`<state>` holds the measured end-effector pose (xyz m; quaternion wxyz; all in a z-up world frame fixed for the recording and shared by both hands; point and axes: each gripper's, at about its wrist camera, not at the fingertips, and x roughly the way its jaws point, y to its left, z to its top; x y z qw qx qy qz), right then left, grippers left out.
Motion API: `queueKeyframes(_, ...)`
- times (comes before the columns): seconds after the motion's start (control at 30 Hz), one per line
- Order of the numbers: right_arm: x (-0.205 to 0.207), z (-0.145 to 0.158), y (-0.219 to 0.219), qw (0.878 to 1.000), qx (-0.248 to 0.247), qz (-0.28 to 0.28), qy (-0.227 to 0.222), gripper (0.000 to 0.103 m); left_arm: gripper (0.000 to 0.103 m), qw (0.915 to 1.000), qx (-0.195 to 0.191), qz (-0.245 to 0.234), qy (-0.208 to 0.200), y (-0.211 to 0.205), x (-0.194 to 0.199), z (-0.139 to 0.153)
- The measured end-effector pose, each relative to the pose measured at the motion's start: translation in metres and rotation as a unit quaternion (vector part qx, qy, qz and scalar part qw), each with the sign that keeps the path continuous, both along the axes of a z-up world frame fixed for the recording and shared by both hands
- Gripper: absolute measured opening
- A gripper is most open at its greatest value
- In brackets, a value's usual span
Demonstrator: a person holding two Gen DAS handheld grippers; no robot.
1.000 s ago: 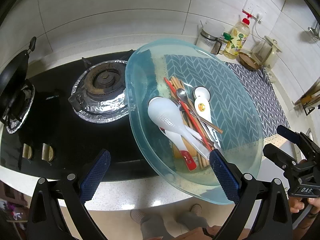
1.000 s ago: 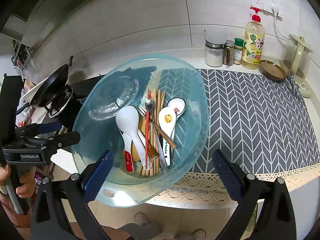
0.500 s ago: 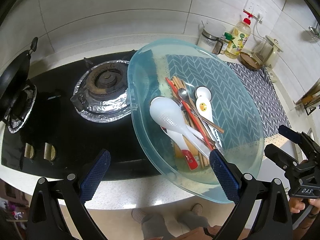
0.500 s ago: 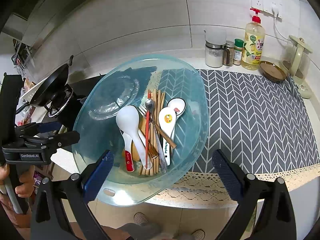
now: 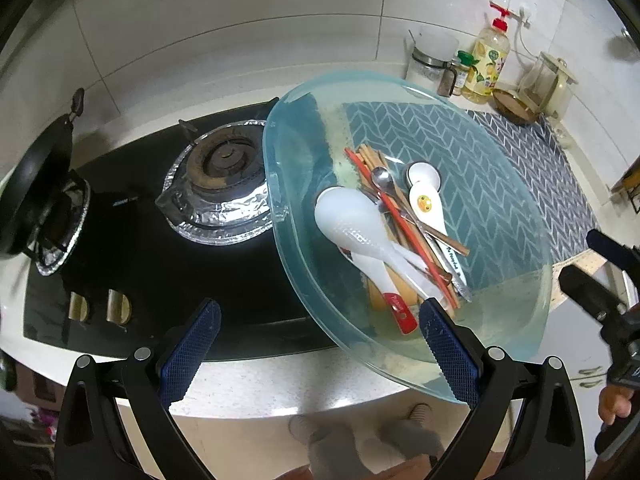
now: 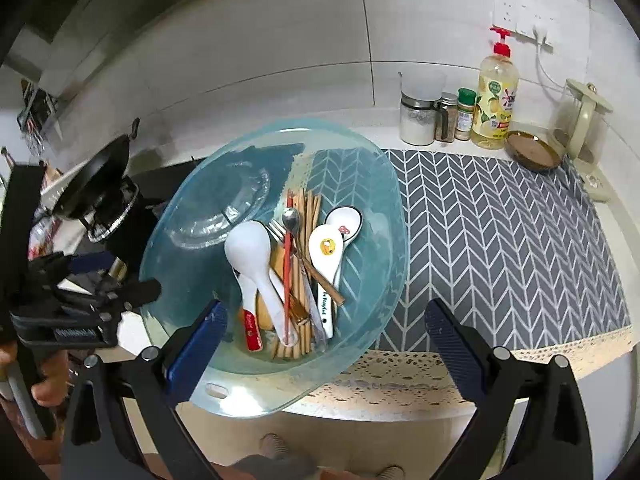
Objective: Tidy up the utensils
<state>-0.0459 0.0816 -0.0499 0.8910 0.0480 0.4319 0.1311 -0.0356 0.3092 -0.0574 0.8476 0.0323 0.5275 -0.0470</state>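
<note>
Left gripper and right gripper: both wide open, nothing held. Utensils piled in blue basin ahead, between them. Chopsticks partly buried; fork approx. hidden.

White spoon handle, ahead of the right claw: dark lettering, not clearly readable.
Soap bottle label: print too small.

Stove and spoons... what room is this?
Most likely a home kitchen. There is a gas stove with a pan on it, a tray full of spoons and chopsticks, and soap and spice jars by the tiled wall.
</note>
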Motion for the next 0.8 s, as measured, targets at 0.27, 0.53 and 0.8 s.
queueKeyframes(0.27, 0.002, -0.0047, 0.001, 1.0, -0.002, 0.001, 0.009, 0.096, 0.099, 0.9999, -0.011, 0.006, -0.005, 0.0024, -0.0003, -0.0015)
queueKeyframes(0.53, -0.0015, -0.0009, 0.0053, 0.999, -0.037, -0.006, -0.01, 0.096, 0.099, 0.9997, -0.015, 0.012, -0.013, 0.0031, -0.0021, -0.0024)
queueKeyframes(0.8, -0.002, -0.0007, 0.0061, 0.999, -0.039, -0.006, -0.012, 0.096, 0.099, 0.9993, 0.0, 0.019, -0.034, 0.0025, -0.0028, 0.005)
